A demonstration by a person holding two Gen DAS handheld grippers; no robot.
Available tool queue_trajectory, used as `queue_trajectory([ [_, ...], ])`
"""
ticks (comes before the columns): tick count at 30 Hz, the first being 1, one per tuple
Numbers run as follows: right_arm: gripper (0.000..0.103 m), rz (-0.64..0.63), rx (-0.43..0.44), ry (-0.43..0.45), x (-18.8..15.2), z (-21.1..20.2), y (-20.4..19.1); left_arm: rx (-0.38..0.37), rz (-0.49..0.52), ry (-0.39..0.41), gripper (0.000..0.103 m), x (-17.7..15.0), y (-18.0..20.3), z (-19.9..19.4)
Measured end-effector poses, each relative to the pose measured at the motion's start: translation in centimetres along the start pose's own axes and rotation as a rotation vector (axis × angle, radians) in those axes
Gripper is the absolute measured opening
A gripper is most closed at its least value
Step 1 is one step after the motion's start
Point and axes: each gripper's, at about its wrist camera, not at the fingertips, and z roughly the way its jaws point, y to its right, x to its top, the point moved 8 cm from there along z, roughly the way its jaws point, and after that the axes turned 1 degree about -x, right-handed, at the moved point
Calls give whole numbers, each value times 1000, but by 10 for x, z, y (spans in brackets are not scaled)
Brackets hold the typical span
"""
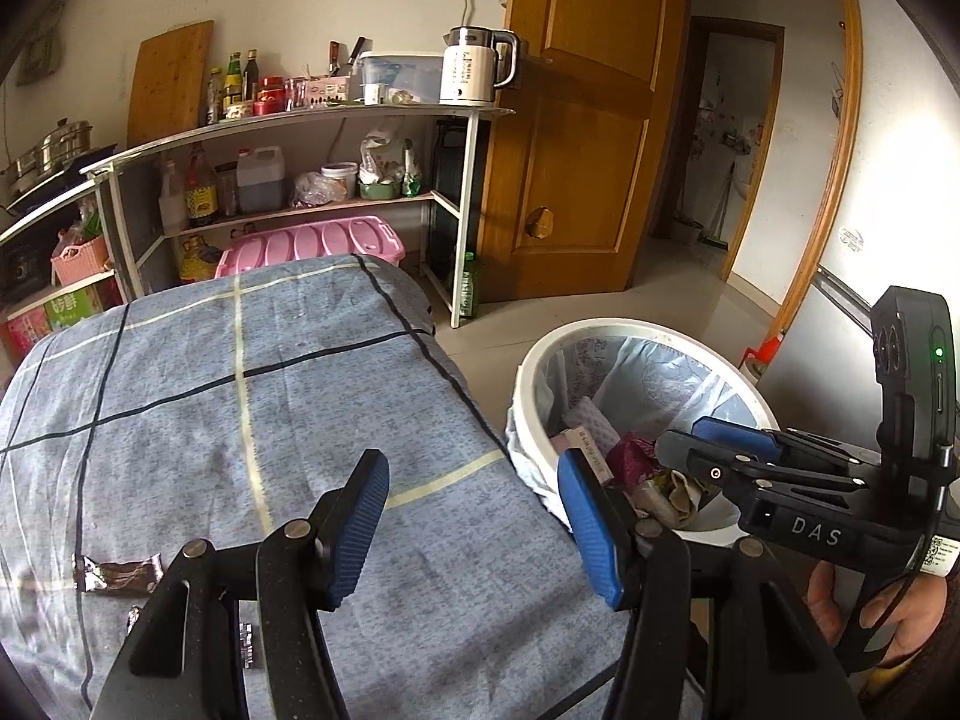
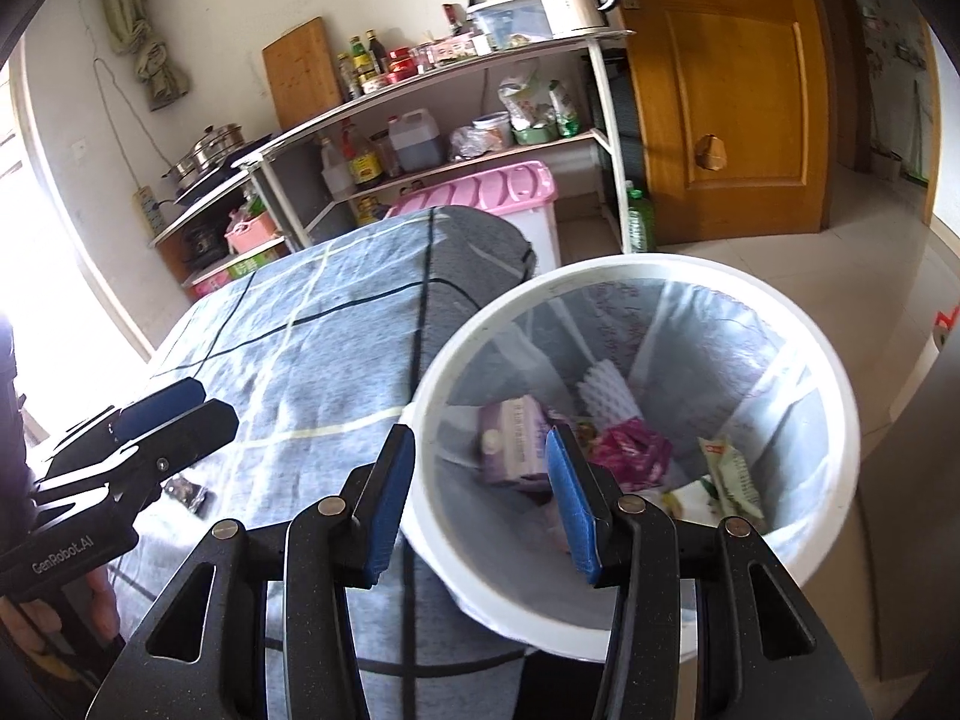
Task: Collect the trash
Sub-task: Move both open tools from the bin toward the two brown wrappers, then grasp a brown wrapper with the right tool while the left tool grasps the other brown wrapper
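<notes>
A white trash bin (image 2: 804, 330) with a plastic liner stands beside the cloth-covered table (image 1: 240, 396) and holds several wrappers and boxes, among them a magenta wrapper (image 2: 630, 450). It also shows in the left wrist view (image 1: 540, 360). My right gripper (image 2: 480, 480) is open and empty above the bin's near rim; in the left wrist view it (image 1: 696, 438) reaches over the bin from the right. My left gripper (image 1: 474, 504) is open and empty above the table's right edge. A dark foil wrapper (image 1: 117, 573) lies on the cloth at the lower left, with small foil scraps (image 1: 246, 648) near it.
A shelf unit (image 1: 336, 120) with bottles, jars and a white kettle (image 1: 474, 66) stands behind the table. A pink-lidded box (image 1: 312, 243) sits under it. A wooden door (image 1: 576, 120) stands open beyond the bin, on a tiled floor.
</notes>
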Motion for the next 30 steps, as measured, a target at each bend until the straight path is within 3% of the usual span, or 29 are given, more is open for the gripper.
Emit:
queue_trajectory([
  [16,47,-259,234,-108,-34,49,-142,228,-187,3,58,-50,-161,-64],
  [22,47,-331,283,-159,-47,65,-181,242,-262,-7,58,-68,-204,-78],
  [30,47,-425,338,-212,-62,88,-227,270,-284,-20,58,-85,-233,-84],
])
